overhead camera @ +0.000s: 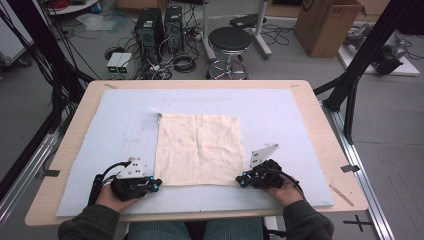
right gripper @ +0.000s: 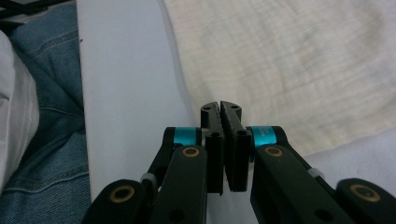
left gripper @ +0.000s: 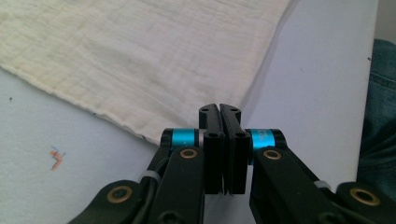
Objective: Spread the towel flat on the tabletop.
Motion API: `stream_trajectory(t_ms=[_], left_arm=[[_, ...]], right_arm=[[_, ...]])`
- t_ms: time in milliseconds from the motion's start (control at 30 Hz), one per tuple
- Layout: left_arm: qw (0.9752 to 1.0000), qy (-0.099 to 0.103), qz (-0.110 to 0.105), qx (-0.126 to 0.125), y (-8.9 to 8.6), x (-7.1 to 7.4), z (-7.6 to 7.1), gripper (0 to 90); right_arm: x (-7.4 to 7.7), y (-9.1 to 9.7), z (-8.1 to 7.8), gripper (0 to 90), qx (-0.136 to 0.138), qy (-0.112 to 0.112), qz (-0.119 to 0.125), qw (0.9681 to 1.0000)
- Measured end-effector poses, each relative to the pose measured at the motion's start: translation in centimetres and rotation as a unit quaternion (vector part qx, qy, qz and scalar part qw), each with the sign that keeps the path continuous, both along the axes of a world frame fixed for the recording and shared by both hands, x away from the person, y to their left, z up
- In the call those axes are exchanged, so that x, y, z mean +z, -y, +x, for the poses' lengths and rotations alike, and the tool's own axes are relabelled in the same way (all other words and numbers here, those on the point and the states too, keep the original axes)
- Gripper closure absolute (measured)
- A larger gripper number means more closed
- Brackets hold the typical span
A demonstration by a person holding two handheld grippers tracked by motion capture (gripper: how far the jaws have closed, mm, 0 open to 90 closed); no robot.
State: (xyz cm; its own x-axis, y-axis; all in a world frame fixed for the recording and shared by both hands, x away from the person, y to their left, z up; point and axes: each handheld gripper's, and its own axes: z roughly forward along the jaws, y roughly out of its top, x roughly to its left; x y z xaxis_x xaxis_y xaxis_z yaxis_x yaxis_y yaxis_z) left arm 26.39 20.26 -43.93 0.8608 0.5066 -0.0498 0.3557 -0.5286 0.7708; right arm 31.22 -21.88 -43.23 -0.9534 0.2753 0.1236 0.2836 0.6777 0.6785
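Note:
A cream square cloth (overhead camera: 200, 147) lies flat on a pale blue mat (overhead camera: 285, 115) in the middle of the table. My left gripper (overhead camera: 156, 184) sits at the cloth's near left corner. In the left gripper view the jaws of that gripper (left gripper: 219, 108) are pressed together, and the two edges of the cloth (left gripper: 140, 56) run in between them. My right gripper (overhead camera: 241, 179) sits at the near right corner. Its jaws (right gripper: 220, 105) are likewise shut, with the corner of the cloth (right gripper: 289, 60) hidden between them. Both hands rest low on the mat.
The mat covers most of a wooden table (overhead camera: 322, 130), whose front edge is just behind my hands. Blue jeans (right gripper: 51, 93) show below that edge. Beyond the table stand a black stool (overhead camera: 230, 42), computer towers (overhead camera: 150, 30), a cardboard box (overhead camera: 327, 25) and black frame posts (overhead camera: 360, 60).

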Motion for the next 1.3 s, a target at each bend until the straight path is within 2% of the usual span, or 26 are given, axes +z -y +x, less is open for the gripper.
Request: stream_trajectory(t_ms=[33,233,300,333,367,433,500,633,867,1000,1133,1300], left_arm=[[1.0,0.001,0.0,0.0,0.0,0.0,-0.1,87.6],[1.0,-0.001,-0.004,-0.001,-0.2,0.0,-0.6,87.5],[1.0,-0.002,-0.008,0.001,-0.2,0.1,-0.5,85.9],[0.9999,-0.004,-0.013,0.001,-0.2,0.2,-0.5,81.8],[0.9998,-0.005,-0.02,-0.002,-0.3,0.3,-0.5,78.6],[0.9996,-0.005,-0.027,0.004,-0.4,0.4,-0.4,72.6],[0.9993,-0.003,-0.036,0.009,-0.6,0.5,-0.2,67.6],[0.9983,0.005,-0.052,0.026,-0.9,1.0,0.1,61.5],[0.9961,0.014,-0.069,0.054,-1.4,1.5,0.8,52.6],[0.9949,0.018,-0.071,0.069,-1.5,1.8,1.1,46.5],[0.9938,0.022,-0.073,0.081,-1.8,2.0,1.4,42.5],[0.9928,0.025,-0.071,0.093,-2.3,2.0,1.5,38.5]], right_arm=[[0.0,0.0,-0.1,88.4,0.0,0.006,-0.001,1.0],[0.0,0.0,-0.6,88.1,0.004,0.001,0.001,1.0],[-0.1,0.0,-0.6,84.7,0.005,-0.001,0.005,1.0],[0.0,0.0,-0.5,78.6,0.003,-0.008,0.011,0.9999],[0.1,0.1,-0.5,77.5,-0.003,-0.013,0.016,0.9998],[0.3,0.3,-0.4,70.7,-0.005,-0.009,0.033,0.9994],[0.5,0.5,-0.2,67.8,-0.01,-0.008,0.049,0.9987],[0.8,0.7,0.2,55.6,-0.036,0.003,0.06,0.9975],[1.3,1.5,0.7,45.6,-0.083,0.013,0.073,0.9937],[1.6,1.8,1.1,40.1,-0.101,0.013,0.085,0.9912],[1.8,1.9,1.3,35.2,-0.115,0.024,0.088,0.9892],[2.0,1.8,1.4,29.4,-0.135,0.042,0.079,0.9868]])
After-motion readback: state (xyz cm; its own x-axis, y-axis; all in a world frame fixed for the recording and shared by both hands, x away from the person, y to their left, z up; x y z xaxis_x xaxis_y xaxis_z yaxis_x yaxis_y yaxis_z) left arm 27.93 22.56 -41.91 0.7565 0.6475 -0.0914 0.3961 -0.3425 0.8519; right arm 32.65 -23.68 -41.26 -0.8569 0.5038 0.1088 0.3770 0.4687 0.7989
